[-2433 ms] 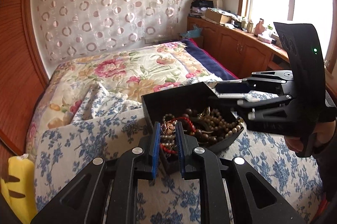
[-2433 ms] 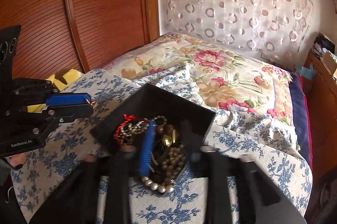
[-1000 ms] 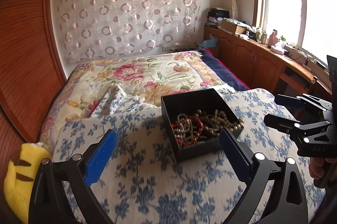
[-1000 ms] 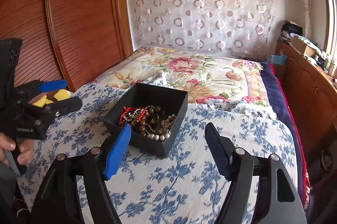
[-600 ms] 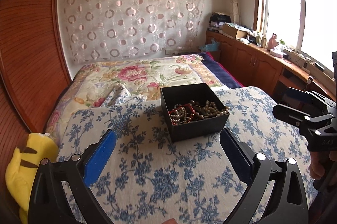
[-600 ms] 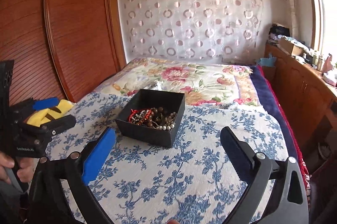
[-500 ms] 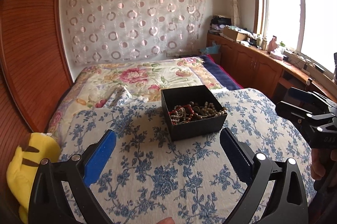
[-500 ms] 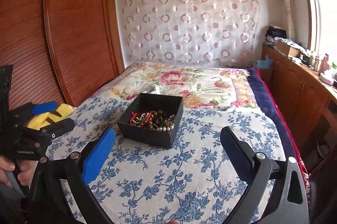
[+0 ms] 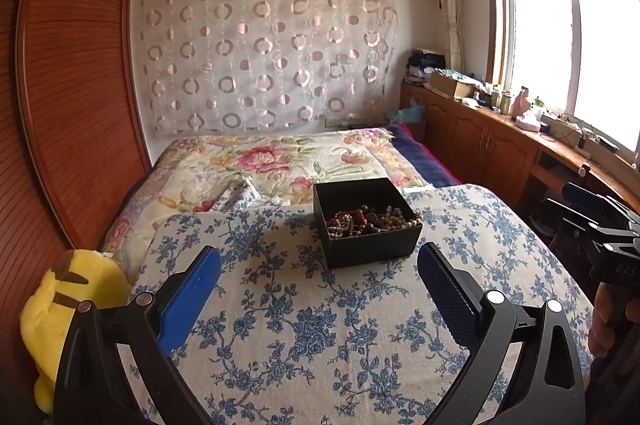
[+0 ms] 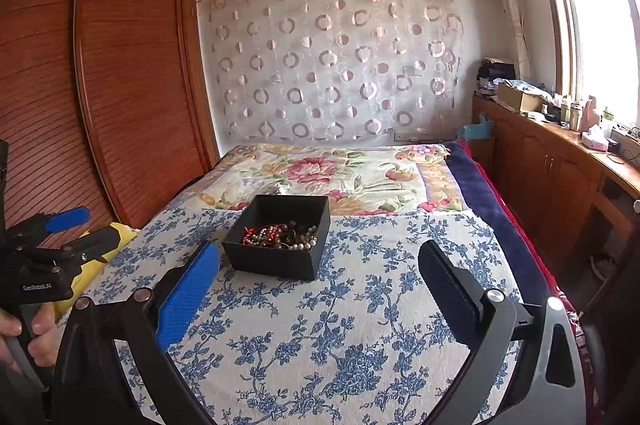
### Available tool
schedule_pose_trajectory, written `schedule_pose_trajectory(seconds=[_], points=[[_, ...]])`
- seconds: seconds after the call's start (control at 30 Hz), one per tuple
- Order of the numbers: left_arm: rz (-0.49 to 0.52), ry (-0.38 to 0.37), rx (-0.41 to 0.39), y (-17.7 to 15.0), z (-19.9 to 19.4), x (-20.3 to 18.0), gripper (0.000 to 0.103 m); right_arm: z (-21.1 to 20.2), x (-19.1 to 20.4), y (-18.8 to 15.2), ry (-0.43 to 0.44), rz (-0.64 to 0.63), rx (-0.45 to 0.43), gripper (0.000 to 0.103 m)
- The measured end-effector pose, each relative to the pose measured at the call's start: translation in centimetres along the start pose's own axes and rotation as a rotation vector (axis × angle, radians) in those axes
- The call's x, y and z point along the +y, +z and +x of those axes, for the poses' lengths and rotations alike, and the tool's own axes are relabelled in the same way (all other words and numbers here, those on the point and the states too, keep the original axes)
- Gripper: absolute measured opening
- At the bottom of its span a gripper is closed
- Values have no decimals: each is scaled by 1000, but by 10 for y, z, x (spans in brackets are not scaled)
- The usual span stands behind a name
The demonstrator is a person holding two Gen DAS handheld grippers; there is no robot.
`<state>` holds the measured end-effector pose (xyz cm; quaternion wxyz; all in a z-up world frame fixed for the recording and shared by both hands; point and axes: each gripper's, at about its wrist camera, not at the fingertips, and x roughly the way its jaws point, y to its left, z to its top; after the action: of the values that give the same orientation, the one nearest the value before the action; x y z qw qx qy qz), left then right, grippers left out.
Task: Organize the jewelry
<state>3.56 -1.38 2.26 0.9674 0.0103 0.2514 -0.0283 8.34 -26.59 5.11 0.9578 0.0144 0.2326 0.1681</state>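
Sitting toward the far edge of my blue-flowered bedspread [image 9: 304, 325], the black box [image 9: 366, 221] holds a tangled heap of jewelry [image 9: 370, 219]: red beads, pearls, brown strands. My left gripper [image 9: 320, 289] and right gripper [image 10: 318, 287] gape wide, nothing between their jaws, both short of the box.

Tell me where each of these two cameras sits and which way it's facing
Left wrist view: sits on the left tool, jaws wide, looking along the bed at the black jewelry box; the right tool and fingers show at the right edge.
Right wrist view: sits on the right tool, jaws wide and holding nothing, facing the same box; the left tool and hand show at the left edge.
Shared: the box, the blue floral cover, the circle-patterned curtain.
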Motion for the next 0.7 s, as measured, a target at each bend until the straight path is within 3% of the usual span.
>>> schedule_pose_trajectory(seconds=[0.7], points=[[-7,6,-2,0,-4,-1,95,-2,3,-1,7,1,-4,100]])
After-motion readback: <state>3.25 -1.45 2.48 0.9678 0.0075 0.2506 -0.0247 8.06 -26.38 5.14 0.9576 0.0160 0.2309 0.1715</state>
